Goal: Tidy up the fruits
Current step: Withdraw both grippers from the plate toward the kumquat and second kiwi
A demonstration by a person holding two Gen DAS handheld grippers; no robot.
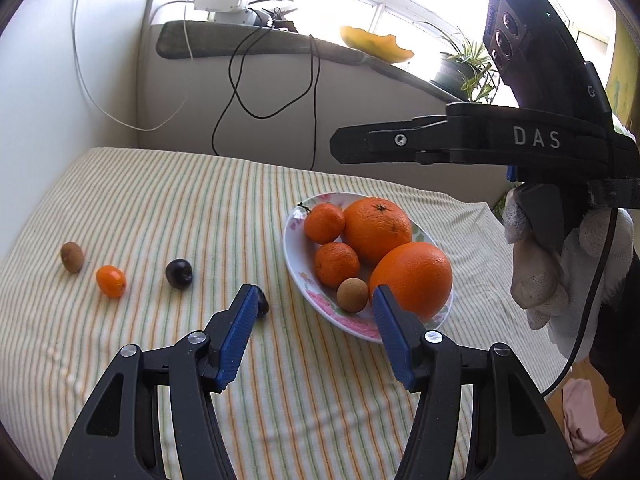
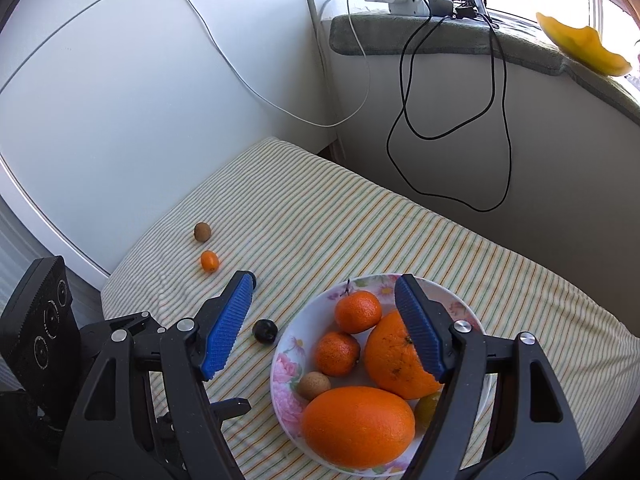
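Observation:
A flowered plate (image 1: 294,240) (image 2: 280,364) holds two big oranges (image 1: 412,278) (image 2: 358,426), two mandarins (image 1: 336,264) (image 2: 357,311) and a small brown fruit (image 1: 352,295) (image 2: 314,385). On the striped cloth to its left lie a dark plum (image 1: 179,274) (image 2: 265,331), a kumquat (image 1: 111,281) (image 2: 209,261) and a brown fruit (image 1: 72,257) (image 2: 202,231). A second dark fruit (image 1: 263,306) peeks out behind my left finger. My left gripper (image 1: 316,296) hovers open at the plate's near-left rim, holding nothing. My right gripper (image 2: 325,282) hangs open above the plate, also holding nothing.
A gloved hand (image 1: 560,272) holds the right gripper at the right of the left wrist view. Behind the table a grey sill (image 2: 400,36) carries a power strip, hanging cables (image 2: 452,128) and a yellow dish (image 1: 376,44). White walls close the left and back.

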